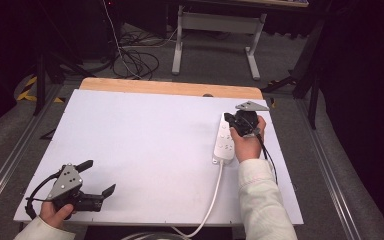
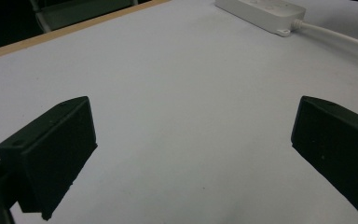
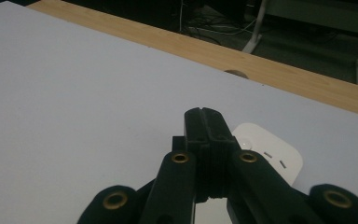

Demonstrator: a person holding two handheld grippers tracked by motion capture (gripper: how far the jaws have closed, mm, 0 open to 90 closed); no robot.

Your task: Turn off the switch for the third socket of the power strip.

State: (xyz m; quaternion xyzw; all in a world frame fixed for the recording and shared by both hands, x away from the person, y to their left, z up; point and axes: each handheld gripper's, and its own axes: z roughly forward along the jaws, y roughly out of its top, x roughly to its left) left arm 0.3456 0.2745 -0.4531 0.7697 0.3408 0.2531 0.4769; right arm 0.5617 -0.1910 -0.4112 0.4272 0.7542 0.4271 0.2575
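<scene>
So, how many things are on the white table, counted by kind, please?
Power strip: 1, white, with its white cord
Grippers held in hands: 2, the left gripper with jaws open, the right gripper with jaws shut above the strip
Total: 3

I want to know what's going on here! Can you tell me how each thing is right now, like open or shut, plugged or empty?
Left gripper: jaws wide open, nothing between them, low over the white table.
Right gripper: jaws shut, nothing between them, above the far end of the power strip.
Power strip: lying flat, the sockets in sight empty.
Power strip cable: attached, trailing off the near table edge.
</scene>
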